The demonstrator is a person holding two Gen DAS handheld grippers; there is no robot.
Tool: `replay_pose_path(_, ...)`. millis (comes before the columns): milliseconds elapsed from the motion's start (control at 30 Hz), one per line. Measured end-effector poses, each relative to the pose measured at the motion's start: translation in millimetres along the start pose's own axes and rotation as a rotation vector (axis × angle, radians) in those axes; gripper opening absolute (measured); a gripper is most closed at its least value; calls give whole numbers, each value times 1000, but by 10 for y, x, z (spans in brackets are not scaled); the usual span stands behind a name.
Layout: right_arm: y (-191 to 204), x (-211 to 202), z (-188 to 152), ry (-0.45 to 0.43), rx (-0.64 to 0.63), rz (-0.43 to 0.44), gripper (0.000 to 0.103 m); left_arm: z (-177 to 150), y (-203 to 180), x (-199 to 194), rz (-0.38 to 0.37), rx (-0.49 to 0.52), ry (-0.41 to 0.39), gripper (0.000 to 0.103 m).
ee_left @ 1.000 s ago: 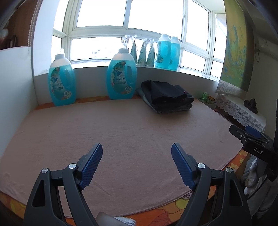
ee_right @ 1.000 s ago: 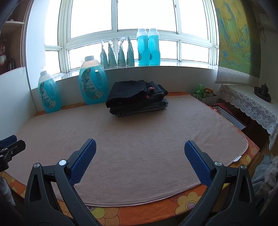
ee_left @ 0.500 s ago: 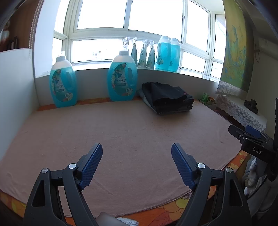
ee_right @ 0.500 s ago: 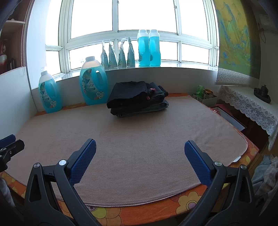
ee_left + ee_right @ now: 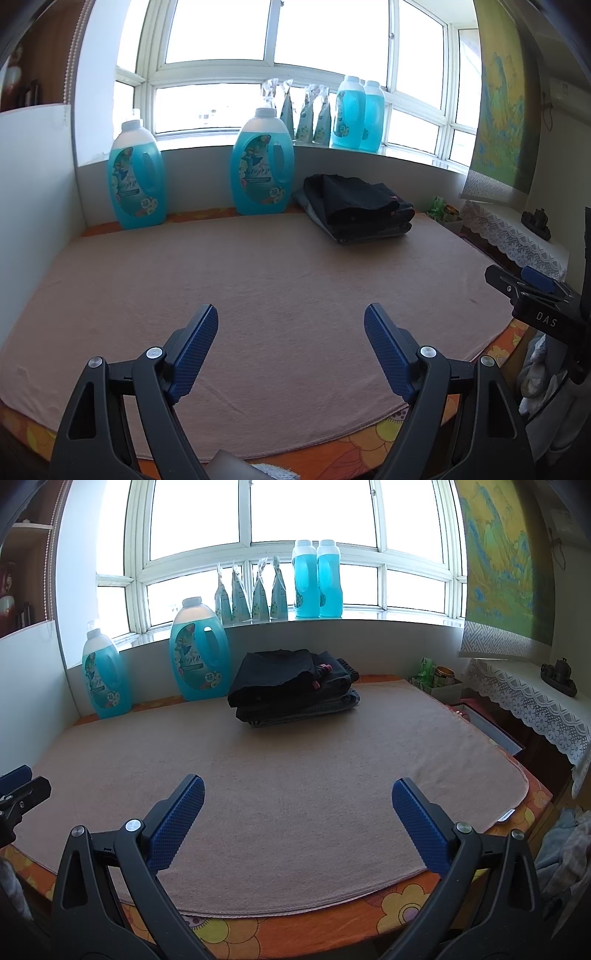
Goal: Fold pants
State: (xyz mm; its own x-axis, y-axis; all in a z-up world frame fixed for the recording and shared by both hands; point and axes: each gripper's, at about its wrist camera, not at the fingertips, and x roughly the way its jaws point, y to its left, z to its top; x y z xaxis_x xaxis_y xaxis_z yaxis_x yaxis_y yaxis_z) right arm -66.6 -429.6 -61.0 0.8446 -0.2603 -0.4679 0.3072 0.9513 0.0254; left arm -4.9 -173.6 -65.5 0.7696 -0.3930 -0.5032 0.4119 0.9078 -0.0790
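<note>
A stack of folded dark pants point(image 5: 360, 208) point(image 5: 291, 686) lies at the far side of the pink mat point(image 5: 258, 280) point(image 5: 295, 771), near the wall below the window. My left gripper point(image 5: 291, 321) hovers open over the mat's near edge, nothing between its blue pads. My right gripper point(image 5: 297, 794) is open too, also empty, above the near edge and well short of the stack. The right gripper's side shows at the right edge of the left wrist view.
Two large blue detergent bottles point(image 5: 262, 162) point(image 5: 136, 177) stand against the back wall left of the stack. More bottles and pouches point(image 5: 277, 587) line the windowsill. A lace-covered shelf point(image 5: 535, 709) is at the right. Crumpled cloth point(image 5: 569, 845) lies low beyond the table's right corner.
</note>
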Motion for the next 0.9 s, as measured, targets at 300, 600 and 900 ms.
replay_pose_path(300,10,1,-11,2,1,-2,103,-1,-5,12,5,6,-2,82)
replay_pose_path(600,25,8,-43,4,6,-3,103,-11,-6,27,20,7,-10,82)
replay_pose_path(900,55,31,-84,8,7,-3,103,-33,-28,26,31,19,-24,82)
